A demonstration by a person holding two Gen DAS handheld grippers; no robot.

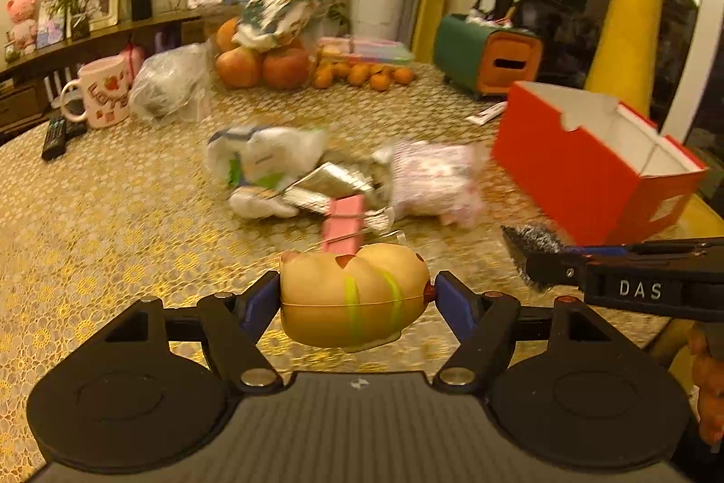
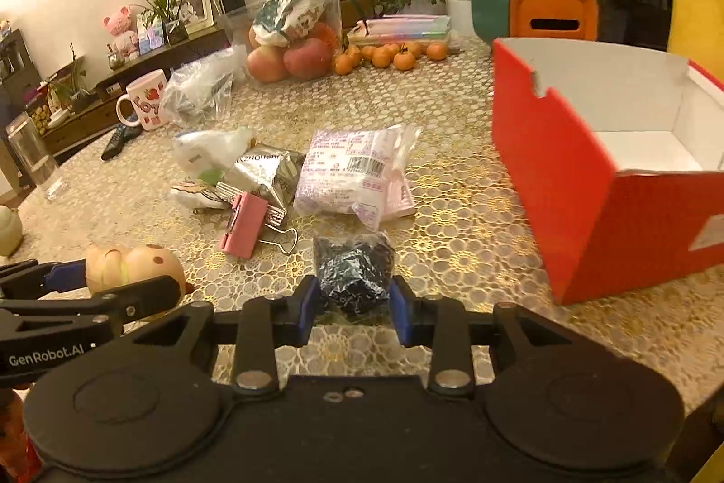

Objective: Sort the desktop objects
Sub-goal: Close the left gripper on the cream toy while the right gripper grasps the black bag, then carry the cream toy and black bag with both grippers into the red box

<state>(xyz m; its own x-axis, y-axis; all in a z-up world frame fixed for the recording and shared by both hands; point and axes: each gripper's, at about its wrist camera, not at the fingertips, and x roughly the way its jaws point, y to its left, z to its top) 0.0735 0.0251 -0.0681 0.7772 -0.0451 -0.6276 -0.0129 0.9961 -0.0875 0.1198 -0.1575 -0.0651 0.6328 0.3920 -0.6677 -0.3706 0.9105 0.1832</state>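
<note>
My left gripper (image 1: 355,297) is shut on a tan hot-dog toy (image 1: 353,295) with green stripes, held just above the table; the toy also shows in the right wrist view (image 2: 135,263). My right gripper (image 2: 353,304) is shut on a dark crinkled packet (image 2: 353,272), which shows at the right of the left wrist view (image 1: 534,252). An open red box (image 2: 588,184) with a white inside stands to the right; it also shows in the left wrist view (image 1: 583,166). A pink binder clip (image 2: 244,225), a silver snack bag (image 2: 267,170), a pink-white packet (image 2: 357,170) and white wrappers (image 2: 208,152) lie ahead.
At the back of the gold lace table (image 2: 452,121) stand a pink mug (image 2: 147,105), a clear plastic bag (image 2: 199,93), apples (image 2: 289,62), several tangerines (image 2: 389,55), books and a green-orange tissue holder (image 2: 534,7). A remote (image 2: 115,141) lies at the left.
</note>
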